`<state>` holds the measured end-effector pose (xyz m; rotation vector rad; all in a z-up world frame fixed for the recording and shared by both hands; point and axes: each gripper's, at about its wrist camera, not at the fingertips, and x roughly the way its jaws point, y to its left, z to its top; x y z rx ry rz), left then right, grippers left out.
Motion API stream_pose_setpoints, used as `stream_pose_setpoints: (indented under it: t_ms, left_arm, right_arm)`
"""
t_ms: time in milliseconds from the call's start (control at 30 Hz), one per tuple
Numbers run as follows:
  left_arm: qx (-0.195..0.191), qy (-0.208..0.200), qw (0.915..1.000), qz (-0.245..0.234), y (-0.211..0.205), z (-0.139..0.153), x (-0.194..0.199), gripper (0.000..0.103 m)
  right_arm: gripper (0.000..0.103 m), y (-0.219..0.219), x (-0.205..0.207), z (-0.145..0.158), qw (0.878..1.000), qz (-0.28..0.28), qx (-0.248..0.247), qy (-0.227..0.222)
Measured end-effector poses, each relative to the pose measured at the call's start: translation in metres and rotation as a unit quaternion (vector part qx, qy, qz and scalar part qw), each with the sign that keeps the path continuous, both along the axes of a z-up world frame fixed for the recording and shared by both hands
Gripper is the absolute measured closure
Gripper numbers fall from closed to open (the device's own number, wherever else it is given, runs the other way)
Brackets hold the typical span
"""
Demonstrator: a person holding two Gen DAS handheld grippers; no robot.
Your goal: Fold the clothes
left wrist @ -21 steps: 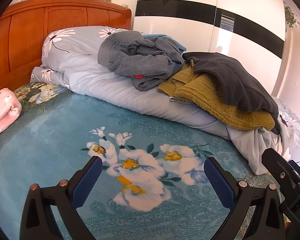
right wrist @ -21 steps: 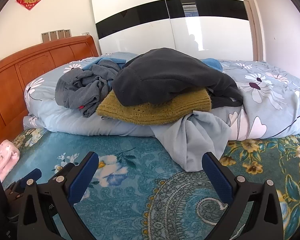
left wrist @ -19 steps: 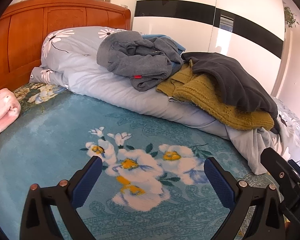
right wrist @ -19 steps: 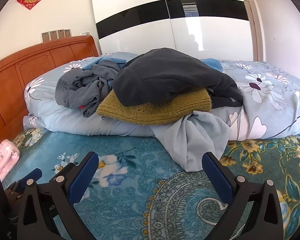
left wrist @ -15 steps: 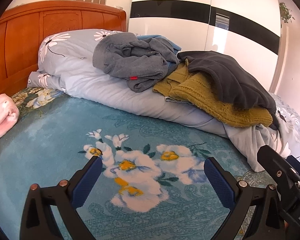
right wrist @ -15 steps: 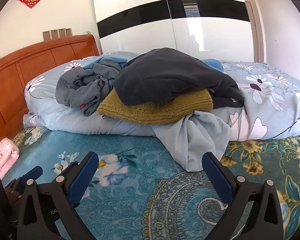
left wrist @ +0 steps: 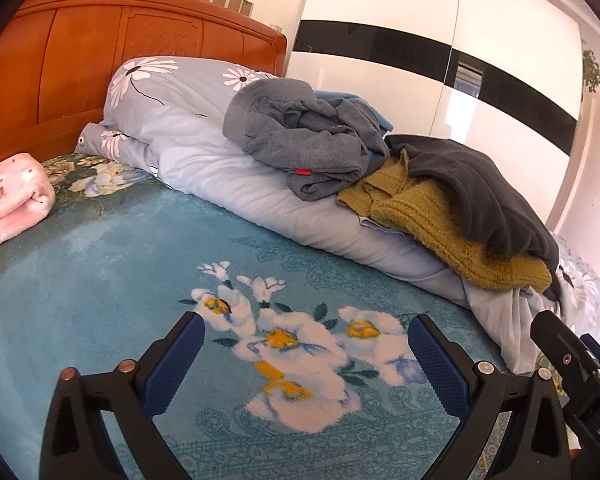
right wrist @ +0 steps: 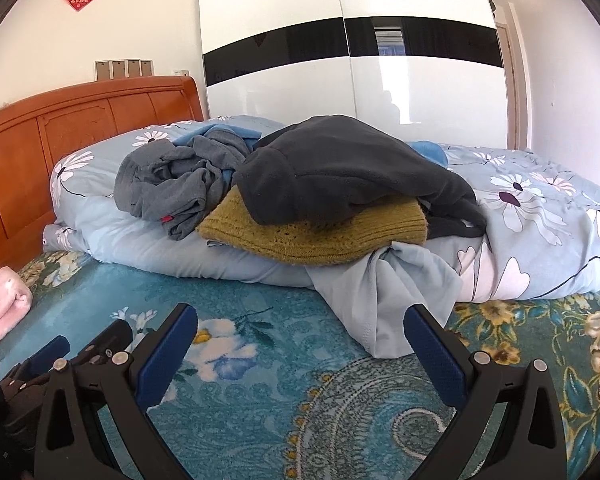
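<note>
L tongs [left wrist: 306, 350] & R tongs [right wrist: 300, 340] wide apart, empty.

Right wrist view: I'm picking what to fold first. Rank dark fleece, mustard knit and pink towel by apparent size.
1. dark fleece
2. mustard knit, partly covered by the fleece
3. pink towel, cut off at the picture's edge, so unsure

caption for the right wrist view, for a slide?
Open right gripper above the blue floral blanket, facing unfolded clothes piled on a rolled duvet.
</note>
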<state>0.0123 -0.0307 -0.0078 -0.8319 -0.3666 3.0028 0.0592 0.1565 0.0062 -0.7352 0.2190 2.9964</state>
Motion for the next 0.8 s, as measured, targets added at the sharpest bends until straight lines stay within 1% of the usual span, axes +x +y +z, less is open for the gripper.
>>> stream_pose_setpoints:
  t_ms: [133,233,333,500,700,800]
  left_arm:
    - [0.01,0.018,0.9998,0.002,-0.007,0.002,0.008,0.0]
    - [0.015,0.026,0.9995,0.002,-0.01,0.003,0.011,0.0]
    - [0.018,0.032,0.9993,-0.001,-0.012,0.005,0.016,0.0]
    - [0.009,0.025,0.9996,-0.005,-0.014,0.005,0.016,0.0]
    - [0.007,0.013,0.9999,-0.008,-0.014,0.002,0.015,0.0]
    - [-0.003,0.009,0.9999,-0.009,-0.013,0.003,0.016,0.0]
  right_arm:
    - [0.0,-0.005,0.001,0.0,1.0,0.004,0.007,0.01]
    - [0.0,-0.01,0.004,0.002,1.0,0.006,0.018,0.021]
    - [0.0,-0.012,0.005,0.003,0.999,0.009,0.017,0.026]
    - [0.0,-0.012,0.004,0.002,1.0,0.012,0.009,0.022]
    - [0.0,-0.016,0.004,0.002,0.999,0.009,0.026,0.02]
    - [0.0,-0.014,0.002,0.001,1.0,0.009,0.021,0.01]
